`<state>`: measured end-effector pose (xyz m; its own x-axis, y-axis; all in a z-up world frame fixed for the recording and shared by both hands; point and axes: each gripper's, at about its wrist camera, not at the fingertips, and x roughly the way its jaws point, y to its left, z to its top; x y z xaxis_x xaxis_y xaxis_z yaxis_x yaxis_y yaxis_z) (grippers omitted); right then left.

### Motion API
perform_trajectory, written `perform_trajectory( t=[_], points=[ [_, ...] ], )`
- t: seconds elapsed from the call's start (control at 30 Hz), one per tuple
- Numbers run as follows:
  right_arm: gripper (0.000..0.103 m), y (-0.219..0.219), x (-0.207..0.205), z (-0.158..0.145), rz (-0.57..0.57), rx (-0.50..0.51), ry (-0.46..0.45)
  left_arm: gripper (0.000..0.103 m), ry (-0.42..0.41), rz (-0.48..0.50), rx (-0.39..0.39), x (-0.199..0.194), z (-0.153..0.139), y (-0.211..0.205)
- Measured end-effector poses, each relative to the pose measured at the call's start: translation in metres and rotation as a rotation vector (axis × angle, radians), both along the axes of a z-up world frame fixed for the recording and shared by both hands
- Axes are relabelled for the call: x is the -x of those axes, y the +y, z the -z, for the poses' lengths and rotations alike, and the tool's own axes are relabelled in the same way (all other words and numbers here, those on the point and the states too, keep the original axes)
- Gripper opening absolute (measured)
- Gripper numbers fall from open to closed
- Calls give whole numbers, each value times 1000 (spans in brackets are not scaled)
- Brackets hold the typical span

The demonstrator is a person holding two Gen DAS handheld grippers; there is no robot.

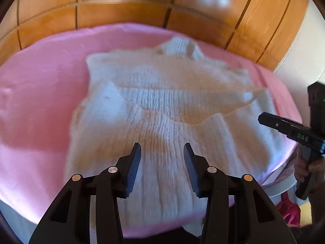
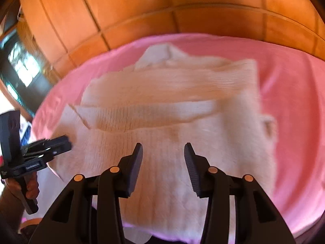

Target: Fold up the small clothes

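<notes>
Knitwear is spread on a pink sheet (image 1: 40, 85): a cream ribbed sweater (image 1: 162, 105) lies flat, its collar at the far end towards the wooden panelled wall (image 1: 121, 16), and its near hem hangs slightly over the sheet's front edge. One sleeve is laid folded across the chest, seen in the right wrist view as a band running from side to side (image 2: 142, 111). The left gripper (image 1: 161, 152) is held above the lower part of the sweater with its jaws partly apart; nothing is gripped between the pads, and only the knit below is seen through the gap. The right gripper (image 2: 163, 152) is held likewise over the lower body, jaws partly apart and empty. In the left wrist view the right gripper (image 1: 262, 119) is seen at the sweater's right edge, carried by a hand (image 1: 304, 168). In the right wrist view the left gripper (image 2: 67, 142) is seen at the opposite edge. Both views are blurred.
</notes>
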<state>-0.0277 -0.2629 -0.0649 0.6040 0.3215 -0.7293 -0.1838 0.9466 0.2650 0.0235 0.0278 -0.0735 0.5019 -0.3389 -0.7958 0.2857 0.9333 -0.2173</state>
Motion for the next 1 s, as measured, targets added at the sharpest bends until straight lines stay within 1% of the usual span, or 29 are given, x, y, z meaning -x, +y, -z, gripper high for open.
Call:
perform_trajectory(
  t=[0.03,0.07,0.1,0.13,0.17,0.2,0.27,0.43,0.5,0.6,0.63,0.67,0.7,0.73,0.77,0.8,0.83,0.87,0.9,0.97,1.0],
  points=[
    [40,7,-6,6,-8,31,9,43,2,1,-23,-6,6,-4],
    [35,13,-13,12,-12,67,15,43,-1,5,-32,-8,10,-6],
    [25,17,-16,16,-16,82,18,34,-11,12,-43,-12,13,-9],
    [19,19,-17,20,-23,88,22,18,-21,15,-59,-13,14,-10],
    [7,17,-17,22,-28,88,22,8,-28,19,-69,-12,14,-9],
    [6,17,-16,21,-30,90,20,4,-39,16,-71,-11,13,-7],
    [5,10,-10,17,-28,94,6,3,-58,-1,-38,-9,8,0],
    [4,-4,4,-17,2,63,-83,3,-150,-54,79,-2,-27,22],
    [4,-6,2,-26,25,58,-116,3,-178,-74,100,-8,-36,24],
    [4,-5,-11,-26,65,46,-126,3,-189,-111,107,-24,-37,23],
    [4,-4,-17,-21,69,46,-116,3,-180,-121,103,-32,-33,21],
    [4,-3,-22,-13,74,64,-108,3,-171,-126,77,-39,-27,18],
    [5,-1,-28,-2,74,88,-88,3,-153,-140,13,-47,-14,12],
    [5,0,-34,8,76,100,-63,3,-105,-138,-20,-55,1,7],
    [6,-2,-38,16,82,101,-44,3,-64,-139,-34,-60,12,6],
    [7,-2,-39,24,88,96,-51,4,-40,-160,-44,-65,26,4],
    [8,-1,-40,25,88,97,-67,6,-58,-163,-52,-65,28,2],
    [9,0,-39,25,86,104,-78,6,-71,-159,-82,-64,27,-2],
    [10,1,-38,25,87,109,-84,6,-73,-157,-107,-63,25,-6],
    [11,0,-36,25,84,110,-83,7,-69,-151,-120,-60,18,-8],
    [14,-2,-35,23,79,103,-78,14,-77,-143,-113,-56,12,-6]
  ],
)
